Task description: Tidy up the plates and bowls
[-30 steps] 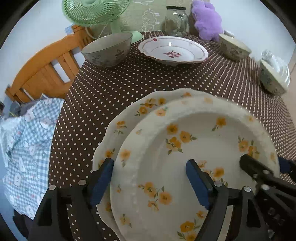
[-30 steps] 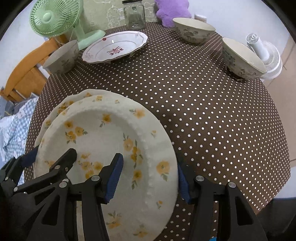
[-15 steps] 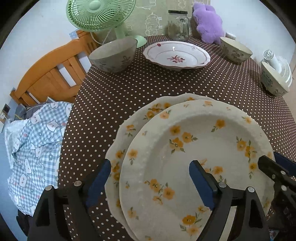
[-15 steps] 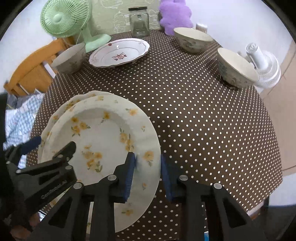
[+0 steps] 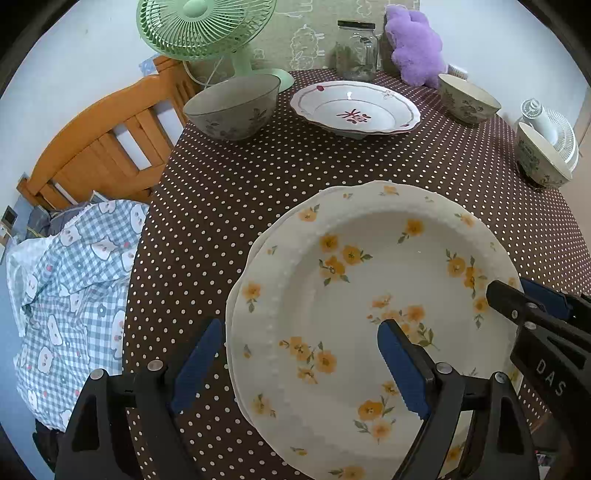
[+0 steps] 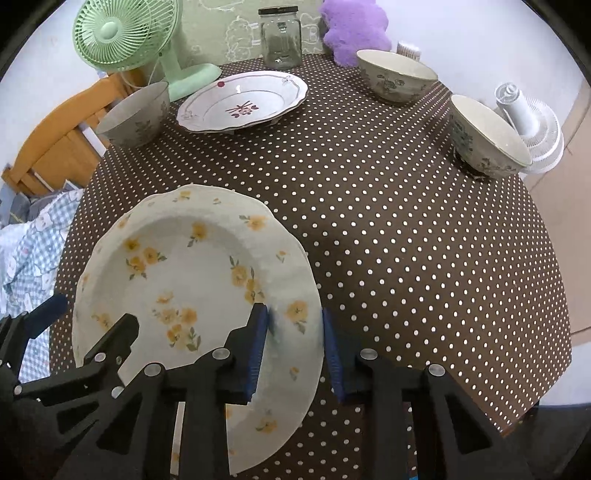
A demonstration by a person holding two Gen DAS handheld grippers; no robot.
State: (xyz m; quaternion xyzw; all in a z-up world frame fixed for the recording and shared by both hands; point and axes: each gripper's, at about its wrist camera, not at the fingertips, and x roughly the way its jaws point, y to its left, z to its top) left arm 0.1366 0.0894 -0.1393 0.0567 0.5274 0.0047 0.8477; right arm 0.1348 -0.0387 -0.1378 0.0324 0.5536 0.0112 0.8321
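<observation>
A cream plate with yellow flowers (image 5: 369,280) (image 6: 192,266) lies on a matching plate whose rim (image 5: 233,295) peeks out at the left. They rest at the near edge of the brown dotted table (image 5: 258,177). My right gripper (image 6: 293,321) (image 5: 517,299) is shut on the top plate's right rim, one pad inside and one outside, and its jaws are opening slightly. My left gripper (image 5: 299,332) (image 6: 92,314) is open wide astride the plates' left rim, touching nothing. A red-patterned plate (image 5: 354,107) and three bowls (image 5: 232,105) (image 5: 469,98) (image 5: 539,158) sit farther back.
A green fan (image 5: 207,29), a glass jar (image 5: 356,51) and a purple plush (image 5: 413,44) line the table's far edge. A white fan (image 6: 528,125) stands behind the right bowl. A wooden chair (image 5: 103,147) and checked cloth (image 5: 74,295) lie off the left edge.
My right gripper's jaws closed onto the top plate's right rim. The top plate slid left and now sits squarely over the lower one. The left gripper stayed open.
</observation>
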